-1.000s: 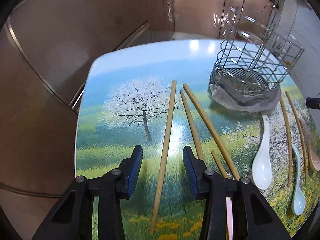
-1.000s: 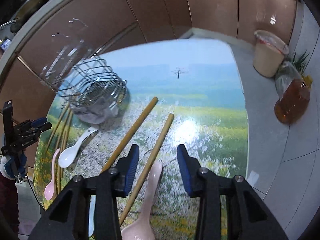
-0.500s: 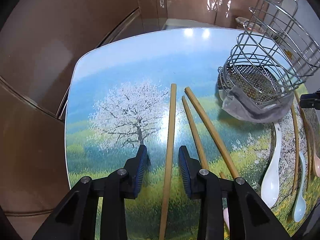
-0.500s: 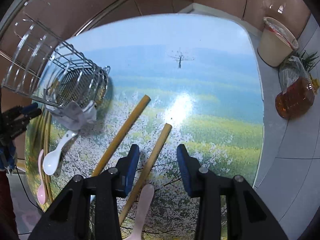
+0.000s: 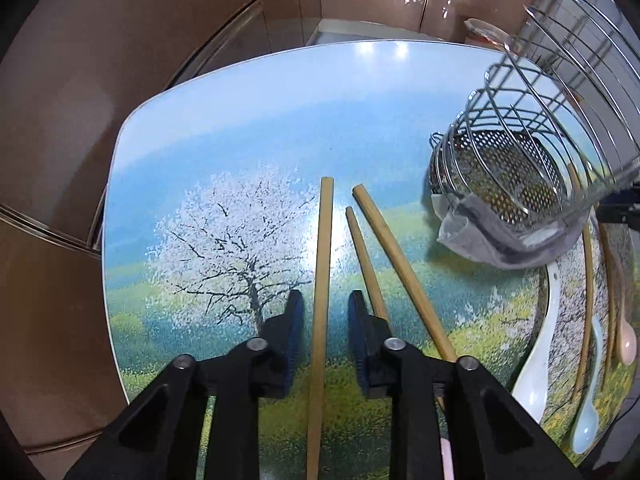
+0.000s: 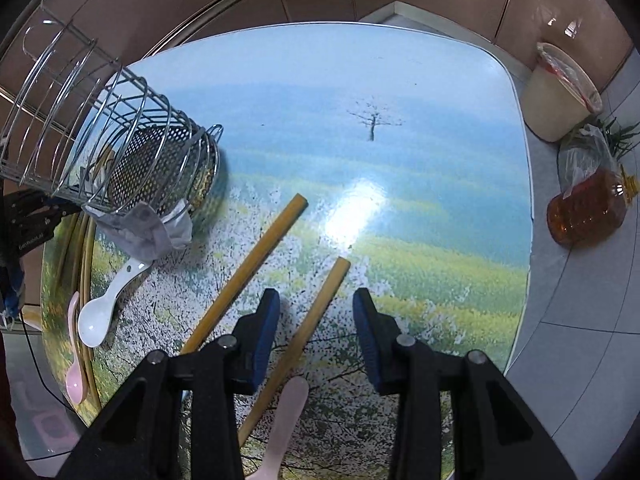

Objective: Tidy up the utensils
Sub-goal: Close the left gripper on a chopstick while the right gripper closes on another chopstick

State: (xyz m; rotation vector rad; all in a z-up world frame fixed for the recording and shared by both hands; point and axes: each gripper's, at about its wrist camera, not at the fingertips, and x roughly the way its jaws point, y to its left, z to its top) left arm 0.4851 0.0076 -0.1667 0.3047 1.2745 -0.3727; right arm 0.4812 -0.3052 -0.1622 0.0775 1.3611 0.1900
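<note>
My left gripper [image 5: 325, 316] points down at the picture-printed table [image 5: 240, 128]. Its jaws are closing around the leftmost bamboo chopstick [image 5: 325, 240], with a small gap still showing on each side. Two more chopsticks [image 5: 394, 264] lie just to its right. My right gripper [image 6: 316, 316] straddles another chopstick [image 6: 332, 284]. Its jaws are closing slightly and stand well clear of the stick. A second chopstick [image 6: 256, 256] lies to the left of that gripper, and a pink spoon handle [image 6: 288, 408] lies under it.
A wire utensil basket [image 5: 520, 152] with a grey cloth [image 5: 480, 236] at its base stands between the two grippers. White [image 5: 536, 364], pale blue [image 5: 586, 420] and pink [image 5: 626, 344] spoons and thin chopsticks [image 5: 587, 300] lie beside it. A bucket [image 6: 556, 92] and an oil bottle [image 6: 588, 208] stand on the floor.
Both grippers have come down nearer the table and tipped more steeply downward. The left jaws have narrowed markedly around their chopstick. The right jaws look nearly the same width.
</note>
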